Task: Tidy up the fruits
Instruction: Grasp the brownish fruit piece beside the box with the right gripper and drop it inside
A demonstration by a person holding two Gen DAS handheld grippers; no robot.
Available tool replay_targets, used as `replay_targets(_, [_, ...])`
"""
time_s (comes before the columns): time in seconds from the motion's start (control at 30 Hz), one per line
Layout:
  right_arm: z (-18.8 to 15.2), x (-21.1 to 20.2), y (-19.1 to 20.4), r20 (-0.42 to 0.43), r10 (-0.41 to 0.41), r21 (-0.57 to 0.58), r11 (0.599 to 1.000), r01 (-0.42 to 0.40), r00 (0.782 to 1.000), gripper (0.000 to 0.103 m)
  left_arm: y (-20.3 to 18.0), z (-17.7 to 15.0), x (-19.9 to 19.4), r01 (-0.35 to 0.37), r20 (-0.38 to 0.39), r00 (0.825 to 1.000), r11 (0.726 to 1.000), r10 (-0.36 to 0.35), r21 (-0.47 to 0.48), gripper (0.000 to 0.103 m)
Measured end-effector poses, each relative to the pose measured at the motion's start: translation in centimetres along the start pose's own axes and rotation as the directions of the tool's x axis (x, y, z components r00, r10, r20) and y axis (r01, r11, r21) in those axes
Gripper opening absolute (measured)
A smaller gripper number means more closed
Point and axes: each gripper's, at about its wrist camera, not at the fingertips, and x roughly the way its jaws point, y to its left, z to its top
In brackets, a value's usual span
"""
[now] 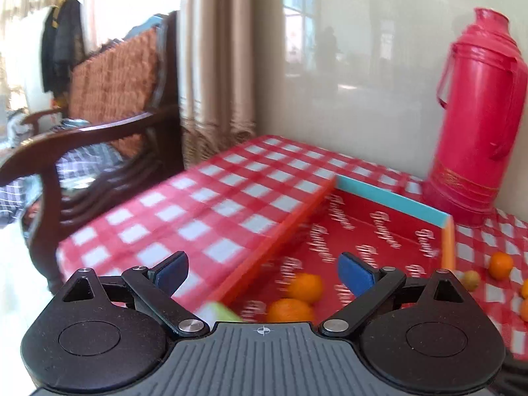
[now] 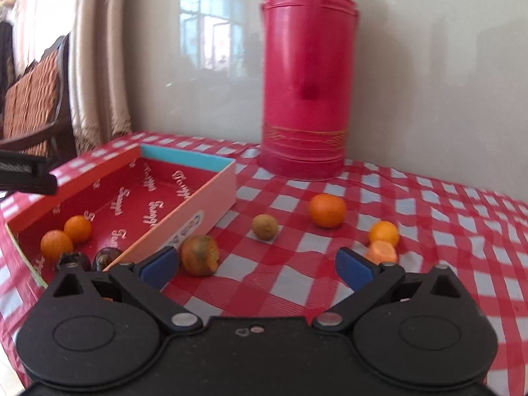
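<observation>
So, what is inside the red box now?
Inside the red box lie two oranges and two dark fruits. Its nearest corner is covered by the right tongs.

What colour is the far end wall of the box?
Light blue, unlike its red and orange sides; the box's far end wall shows best in the right wrist view.

In all there are four whole oranges, two in the one red box and two on the cloth, plus two dark fruits (in the box's near corner), one brownish round fruit, one mottled fruit, one peeled-looking orange piece and one red flask.
</observation>
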Motion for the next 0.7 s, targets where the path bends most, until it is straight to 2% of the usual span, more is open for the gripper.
replay_targets(0.03, [0.1, 0.3, 0.5, -0.007, 0.007, -0.02, 1.0, -0.007, 1.0, 0.09, 0.6, -0.1, -0.1, -0.013, 0.008, 1.0, 1.0, 0.013, -0.002, 0.097])
replay_targets(0.1, [0.3, 0.8, 1.1, -0.022, 0.008, -0.048, 0.999, -0.009, 1.0, 0.079, 1.7, -0.3, -0.2, -0.034, 0.017, 0.999, 0.999, 0.034, -0.008, 0.097])
replay_targets(0.23, [0.4, 2.2, 1.7, -0.065, 0.023, -0.063, 0.998, -0.027, 0.998, 0.075, 3.0, -0.7, 0.3, -0.076, 0.03, 0.997, 0.997, 0.076, -0.009, 0.098])
replay_targets(0.37, [0.6, 3.6, 1.6, -0.101, 0.042, -0.057, 0.997, -0.048, 0.994, 0.064, 3.8, -0.9, 0.7, -0.097, 0.036, 0.995, 0.995, 0.098, -0.006, 0.099])
replay_targets(0.57, [1.1, 4.8, 0.7, -0.127, 0.081, -0.023, 0.996, -0.084, 0.989, 0.062, 4.5, -0.8, 1.3, -0.096, 0.013, 0.995, 0.995, 0.096, -0.036, 0.099])
replay_targets(0.63, [1.2, 5.0, 0.4, -0.138, 0.101, -0.014, 0.995, -0.104, 0.985, 0.06, 4.4, -0.9, 1.3, -0.092, 0.011, 0.996, 0.995, 0.093, -0.036, 0.1])
replay_targets(0.7, [1.3, 4.8, 0.2, -0.146, 0.12, -0.006, 0.993, -0.122, 0.982, 0.053, 4.3, -0.9, 1.4, -0.09, 0.011, 0.996, 0.996, 0.09, -0.029, 0.1])
